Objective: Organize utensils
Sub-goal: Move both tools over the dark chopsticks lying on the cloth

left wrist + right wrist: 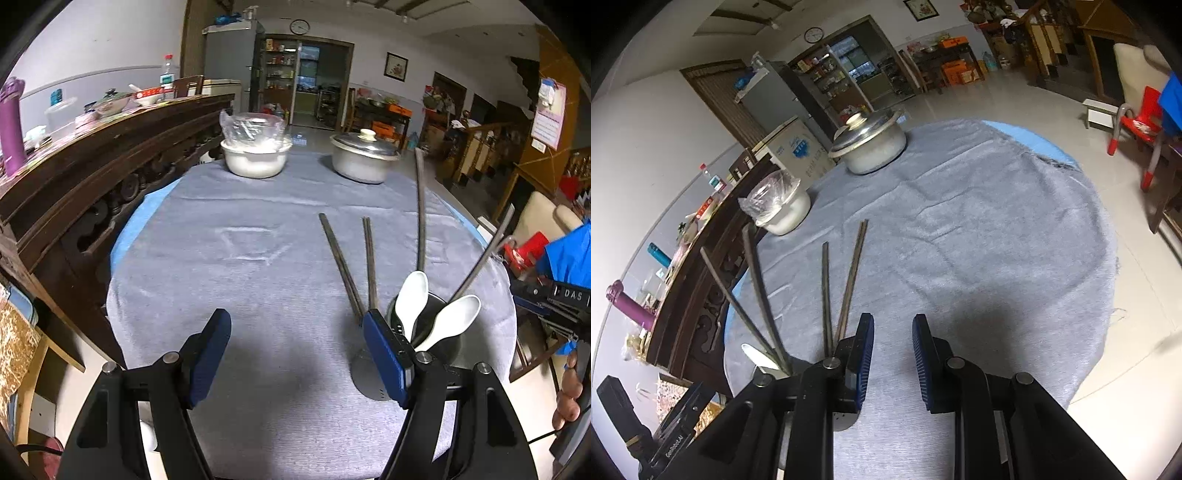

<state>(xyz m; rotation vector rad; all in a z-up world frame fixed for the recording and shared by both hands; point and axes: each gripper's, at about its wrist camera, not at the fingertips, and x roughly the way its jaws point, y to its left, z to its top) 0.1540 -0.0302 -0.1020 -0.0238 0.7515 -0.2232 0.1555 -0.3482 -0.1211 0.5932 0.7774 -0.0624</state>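
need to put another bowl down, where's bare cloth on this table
Free: the grey cloth between the white bowl, the lidded pot and the left gripper; also the cloth's right half in the right wrist view. Crowded: around the utensil holder with its white spoons and chopsticks.

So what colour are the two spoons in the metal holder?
White; the spoons show best in the left wrist view.
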